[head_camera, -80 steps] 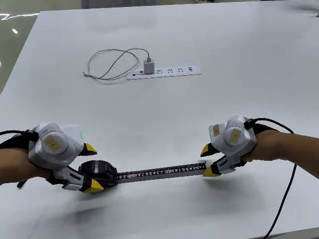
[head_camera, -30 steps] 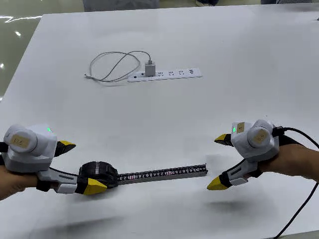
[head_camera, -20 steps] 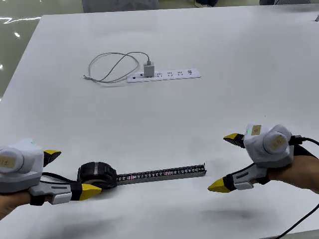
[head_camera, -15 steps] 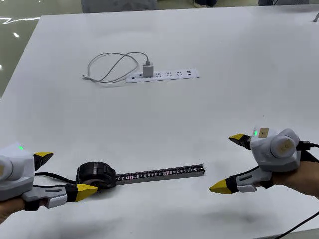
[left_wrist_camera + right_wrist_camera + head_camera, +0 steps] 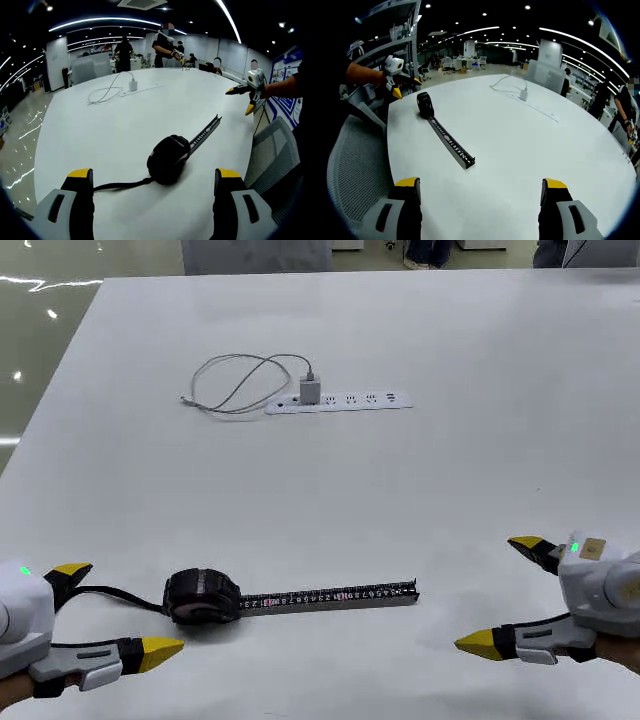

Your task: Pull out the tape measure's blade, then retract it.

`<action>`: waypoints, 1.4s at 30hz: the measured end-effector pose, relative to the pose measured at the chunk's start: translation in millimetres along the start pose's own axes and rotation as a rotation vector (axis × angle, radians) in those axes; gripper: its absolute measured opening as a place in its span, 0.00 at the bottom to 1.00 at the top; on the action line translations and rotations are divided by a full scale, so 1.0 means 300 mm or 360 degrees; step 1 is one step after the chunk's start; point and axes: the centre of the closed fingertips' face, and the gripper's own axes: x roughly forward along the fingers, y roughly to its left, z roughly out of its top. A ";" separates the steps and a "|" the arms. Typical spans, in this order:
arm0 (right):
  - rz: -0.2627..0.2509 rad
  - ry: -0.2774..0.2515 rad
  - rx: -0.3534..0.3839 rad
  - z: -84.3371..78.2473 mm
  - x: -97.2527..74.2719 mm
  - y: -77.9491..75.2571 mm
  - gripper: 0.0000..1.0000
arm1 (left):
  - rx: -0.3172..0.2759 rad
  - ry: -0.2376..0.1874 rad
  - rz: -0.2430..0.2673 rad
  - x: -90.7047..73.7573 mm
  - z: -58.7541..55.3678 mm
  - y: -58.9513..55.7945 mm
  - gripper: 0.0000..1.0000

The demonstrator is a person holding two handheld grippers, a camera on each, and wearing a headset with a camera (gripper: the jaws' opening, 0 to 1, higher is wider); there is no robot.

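1. The left gripper (image 5: 115, 608) has its jaws spread wide and empty, near the tape measure (image 5: 202, 596).
2. The right gripper (image 5: 500, 593) also gapes, clear of the blade (image 5: 330, 596) tip.
3. The tape measure lies on the bench (image 5: 400, 490) with its blade extended.

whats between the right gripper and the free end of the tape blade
Only bare white table lies between the right gripper and the blade end, as the head view shows.

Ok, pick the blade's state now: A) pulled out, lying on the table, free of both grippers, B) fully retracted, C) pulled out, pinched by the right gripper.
A: the blade lies stretched out from the tape measure case on the table, with the left gripper and right gripper both open and apart from it.
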 end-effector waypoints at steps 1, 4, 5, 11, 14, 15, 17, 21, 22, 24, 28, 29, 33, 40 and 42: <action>-0.0005 0.0002 0.0011 -0.007 -0.005 -0.004 0.99 | -0.0009 0.0001 0.0002 -0.006 -0.013 0.005 0.99; 0.0005 -0.0010 0.0046 -0.017 -0.019 0.001 0.99 | 0.0010 0.0021 0.0029 -0.017 -0.044 0.019 0.99; 0.0010 -0.0010 0.0050 -0.022 -0.020 0.005 0.99 | 0.0008 0.0025 0.0029 -0.020 -0.048 0.019 0.99; -0.0032 0.0010 0.0081 -0.045 -0.047 0.020 0.99 | 0.0012 0.0027 0.0039 -0.044 -0.071 0.016 0.99; -0.0031 -0.0006 0.0097 -0.055 -0.061 0.016 0.99 | 0.0031 0.0036 0.0026 -0.049 -0.082 0.001 0.99; -0.0026 -0.0010 0.0098 -0.058 -0.065 0.019 0.99 | 0.0032 0.0036 0.0019 -0.050 -0.085 -0.003 0.99; -0.0030 -0.0004 0.0086 -0.070 -0.071 0.019 0.99 | 0.0030 0.0038 0.0011 -0.049 -0.089 -0.009 0.99; -0.0030 0.0008 0.0100 -0.088 -0.087 0.013 0.99 | 0.0047 0.0043 0.0006 -0.044 -0.082 -0.016 0.99; -0.0027 0.0009 0.0103 -0.090 -0.090 0.013 0.99 | 0.0045 0.0040 -0.0001 -0.044 -0.080 -0.019 0.99; -0.0009 0.0000 0.0123 -0.086 -0.099 0.021 0.99 | 0.0055 0.0041 -0.0002 -0.043 -0.074 -0.017 0.99; -0.0049 -0.0046 0.0111 -0.074 -0.111 0.019 0.99 | 0.0059 0.0026 0.0007 -0.052 -0.058 -0.006 0.99; -0.0033 -0.0065 0.0128 -0.065 -0.115 0.022 0.99 | 0.0048 0.0023 -0.0002 -0.053 -0.057 -0.006 0.99; -0.0041 -0.0079 0.0154 -0.062 -0.120 0.007 0.99 | 0.0038 0.0010 -0.0019 -0.064 -0.052 -0.014 0.99; -0.0025 -0.0039 0.0149 -0.082 -0.130 0.013 0.99 | 0.0054 0.0052 -0.0017 -0.069 -0.078 -0.013 0.99; -0.0016 -0.0011 0.0127 -0.092 -0.133 0.023 0.99 | 0.0046 0.0043 -0.0012 -0.072 -0.075 -0.010 0.99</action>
